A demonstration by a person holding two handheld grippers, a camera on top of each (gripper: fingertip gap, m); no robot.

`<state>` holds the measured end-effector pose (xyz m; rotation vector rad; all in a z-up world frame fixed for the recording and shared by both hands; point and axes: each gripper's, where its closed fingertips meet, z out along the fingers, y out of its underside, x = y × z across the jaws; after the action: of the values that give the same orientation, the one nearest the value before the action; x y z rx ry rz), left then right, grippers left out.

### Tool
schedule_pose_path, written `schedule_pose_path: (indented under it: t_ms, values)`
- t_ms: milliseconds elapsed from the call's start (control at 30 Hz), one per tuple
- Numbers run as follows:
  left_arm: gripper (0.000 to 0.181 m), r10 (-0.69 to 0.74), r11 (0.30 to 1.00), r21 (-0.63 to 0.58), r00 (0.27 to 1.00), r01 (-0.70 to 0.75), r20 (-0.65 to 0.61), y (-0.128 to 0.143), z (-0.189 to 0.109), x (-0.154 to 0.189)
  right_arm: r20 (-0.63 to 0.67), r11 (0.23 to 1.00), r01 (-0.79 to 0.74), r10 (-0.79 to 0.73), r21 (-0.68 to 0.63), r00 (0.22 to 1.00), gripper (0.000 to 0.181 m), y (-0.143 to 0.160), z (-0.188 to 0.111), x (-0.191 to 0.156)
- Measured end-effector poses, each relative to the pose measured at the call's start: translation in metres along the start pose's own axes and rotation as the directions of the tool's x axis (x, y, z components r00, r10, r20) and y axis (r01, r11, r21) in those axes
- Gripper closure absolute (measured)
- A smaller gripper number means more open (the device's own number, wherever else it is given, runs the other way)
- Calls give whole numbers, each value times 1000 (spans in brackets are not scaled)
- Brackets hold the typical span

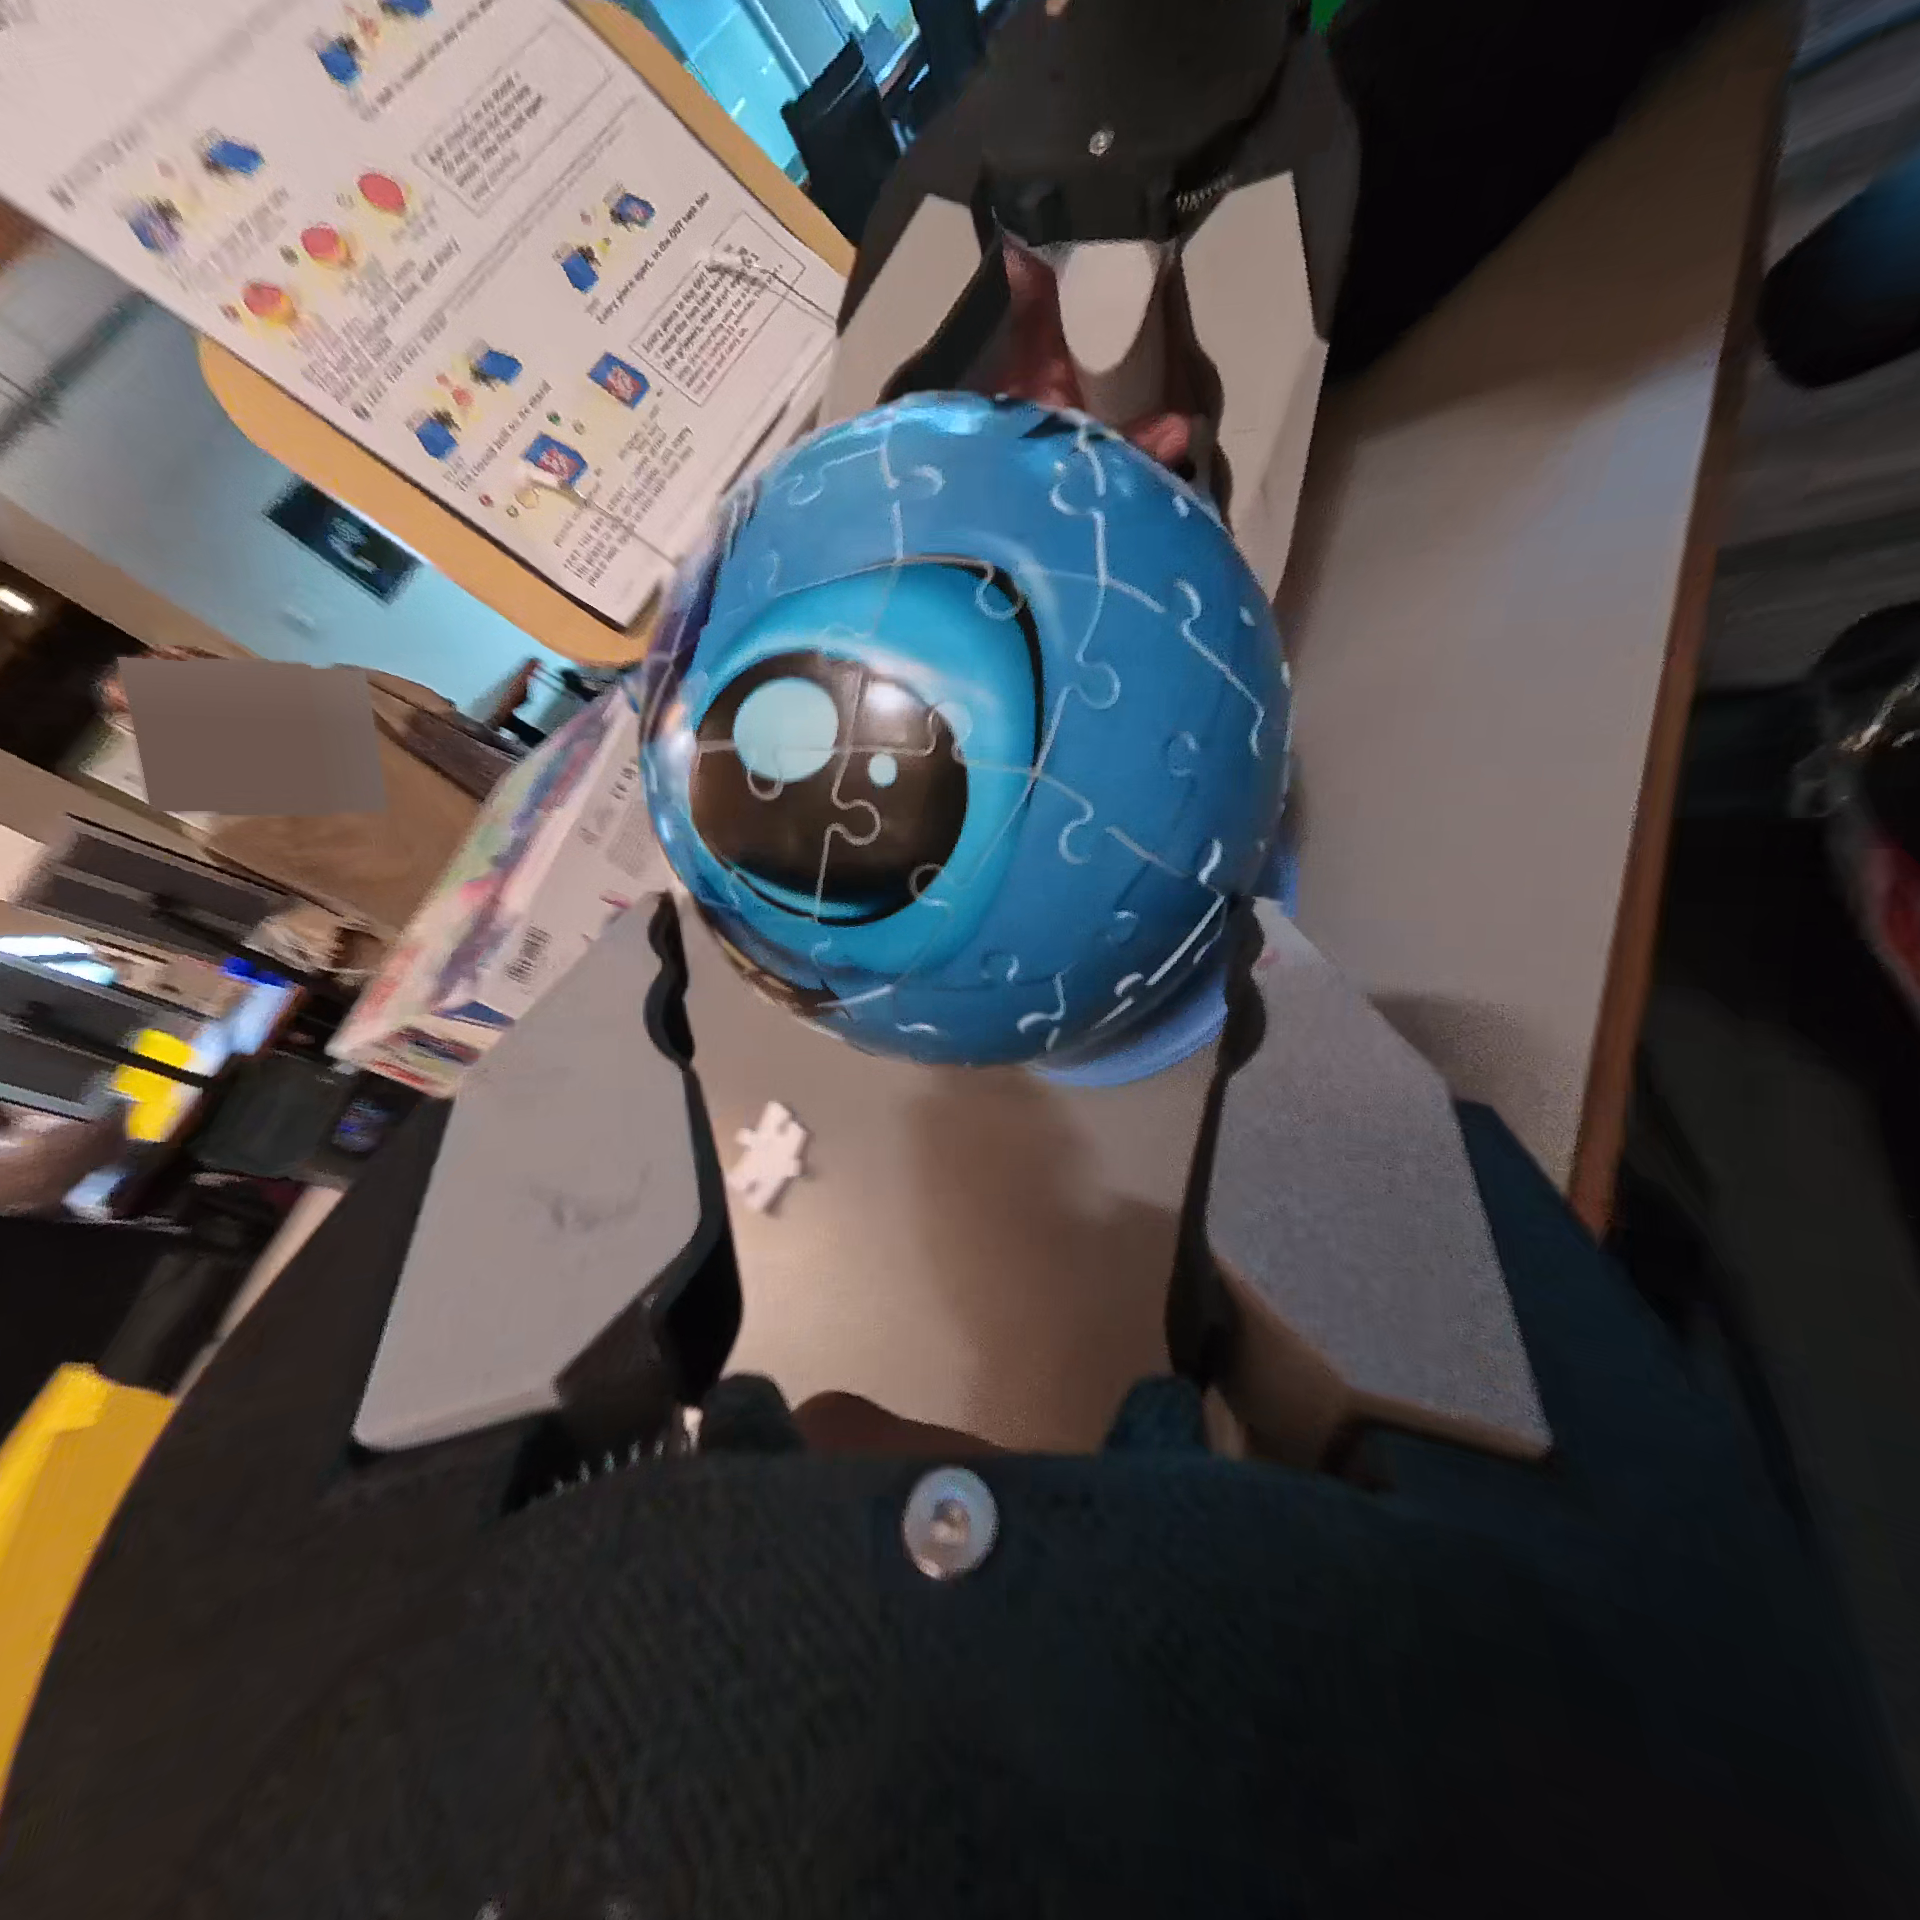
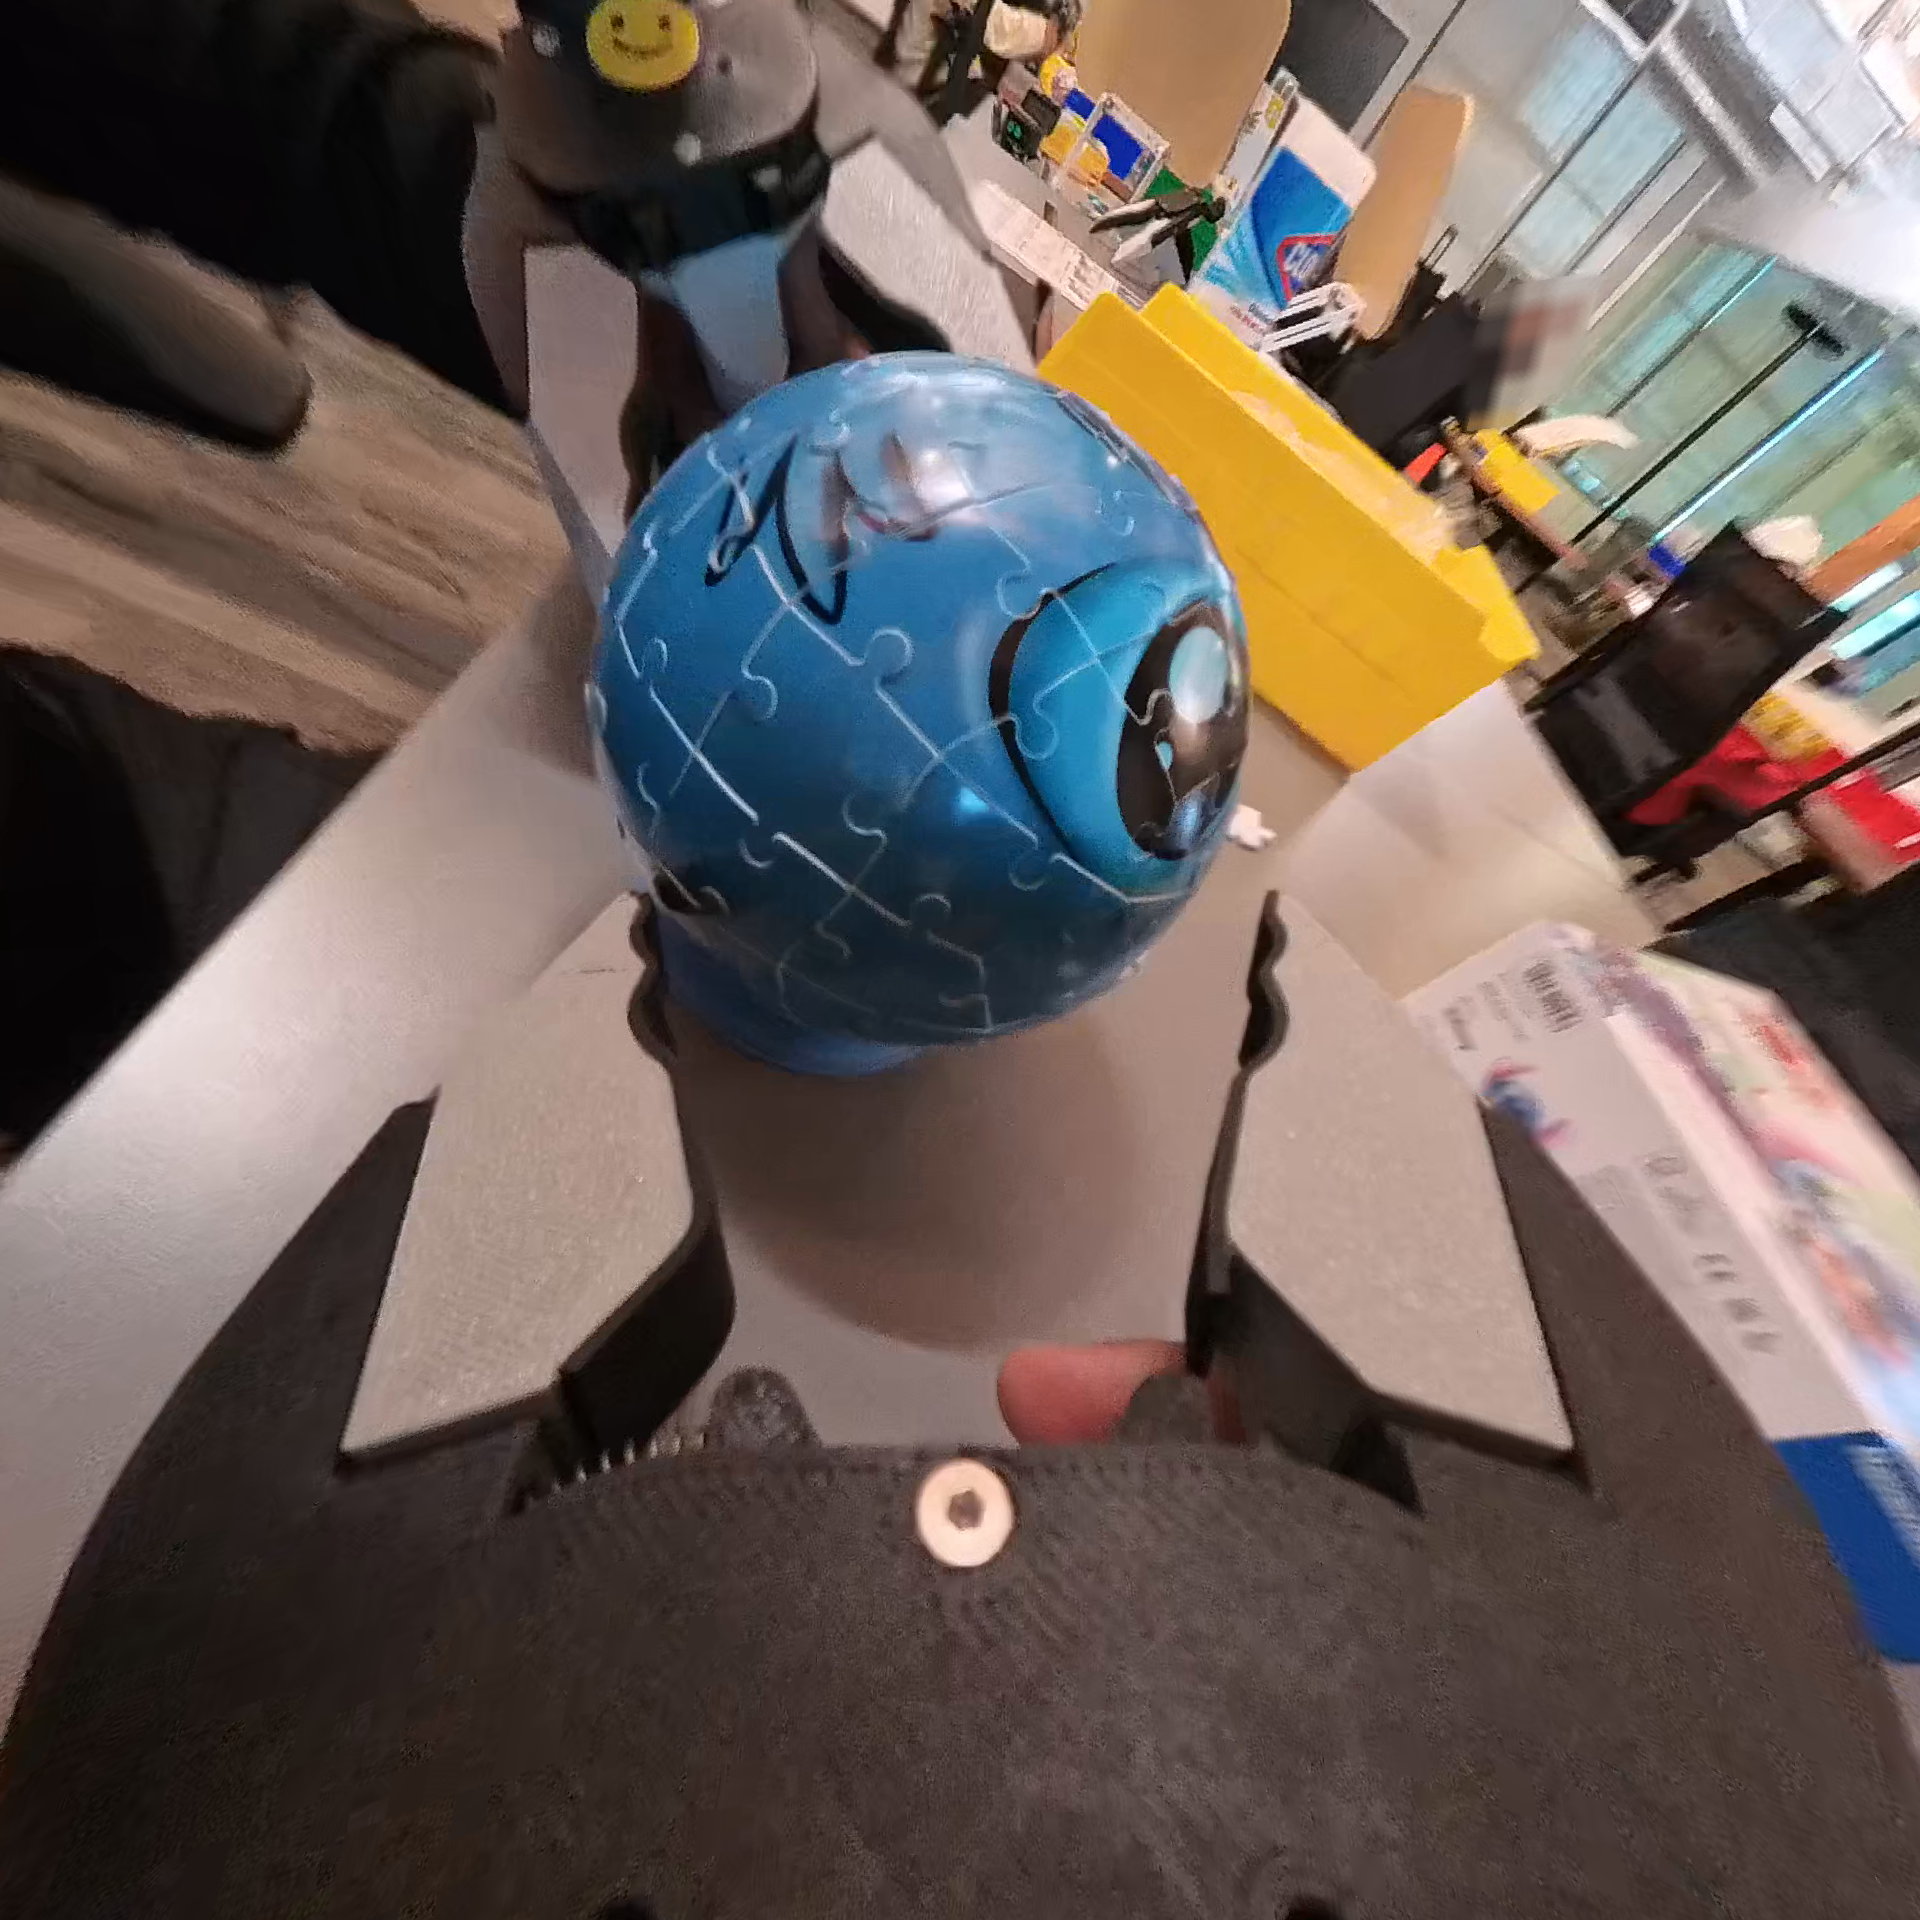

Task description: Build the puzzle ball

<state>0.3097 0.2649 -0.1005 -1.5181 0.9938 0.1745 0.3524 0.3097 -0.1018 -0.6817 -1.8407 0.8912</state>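
Puzzle ball (image 1: 966, 727) between left tool (image 1: 956, 935) fingers, printed box (image 1: 499, 914), instruction sheet (image 1: 416, 260) nearby

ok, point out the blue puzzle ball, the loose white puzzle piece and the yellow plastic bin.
blue puzzle ball (image 1: 966, 727): left wrist view, eye area.
loose white puzzle piece (image 1: 771, 1155): left wrist view, its middle.
yellow plastic bin (image 2: 1288, 520): right wrist view, side wall.

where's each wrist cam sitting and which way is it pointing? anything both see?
Left wrist view: on the left gripper, looking along its fingers at the eye side of the puzzle ball; the right gripper faces it beyond.
Right wrist view: on the right gripper, facing the ball's side; a fingertip shows low, the left gripper beyond.
Shared: the ball, the grey table, the puzzle box.
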Motion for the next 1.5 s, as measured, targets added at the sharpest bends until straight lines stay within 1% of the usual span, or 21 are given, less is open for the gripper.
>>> schedule_pose_path:
  t_ms: [67, 100, 200, 267, 300, 400, 467, 533, 633, 733, 967, 1067, 1200, 1367, 1500]
  values:
    - [77, 134, 991, -23, 990, -133, 44, -4, -2, -3, -48, 988, 151, -153, -29, 987, 73, 1, -1, 1]
    - [77, 190, 981, -38, 980, -188, 55, -6, -3, -5, -66, 970, 237, -240, -48, 968, 73, 1, 0, 0]
    - [74, 327, 942, -94, 944, -322, 34, -6, -2, -3, -108, 872, 479, -488, -103, 866, 75, -1, 5, -3]
    - [74, 386, 916, -121, 923, -382, 10, -4, 1, -2, -130, 834, 541, -552, -109, 824, 74, -4, 9, -2]
    - [73, 403, 908, -125, 915, -399, 10, -4, 3, -2, -134, 833, 543, -553, -103, 822, 76, -5, 10, -1]
    - [73, 444, 887, -152, 896, -437, 17, 1, 6, -7, -144, 823, 558, -568, -106, 811, 73, -5, 12, 2]
    - [72, 428, 896, -144, 903, -421, 23, 1, 7, -8, -147, 820, 562, -572, -105, 807, 73, -6, 13, 2]
    - [70, 349, 930, -121, 937, -346, 9, 1, 8, -7, -125, 853, 515, -522, -88, 844, 73, -7, 13, 2]
    - [68, 206, 975, -78, 978, -208, -37, -2, 9, -6, -71, 912, 404, -408, -66, 910, 73, -8, 14, 1]
    - [67, 93, 994, -51, 992, -98, -86, -7, 9, -9, -28, 956, 290, -292, -46, 956, 73, -10, 15, 3]
    - [65, -85, 996, -6, 984, 85, -156, -21, 3, -18, 29, 996, 89, -90, 10, 996, 73, -21, 17, 6]
    - [66, -106, 994, -1, 981, 107, -162, -22, 0, -16, 41, 999, 43, -44, 27, 998, 74, -22, 18, 3]
    - [68, -43, 999, -30, 989, 39, -140, -14, -3, -11, 23, 996, 92, -92, 16, 995, 74, -22, 20, -2]
    - [68, 131, 990, -53, 990, -133, -44, -6, -7, -10, -89, 954, 298, -301, -43, 950, 75, -24, 24, -4]
    - [68, 191, 980, -55, 982, -190, -2, -6, -8, -8, -127, 919, 389, -393, -63, 910, 76, -25, 22, -7]
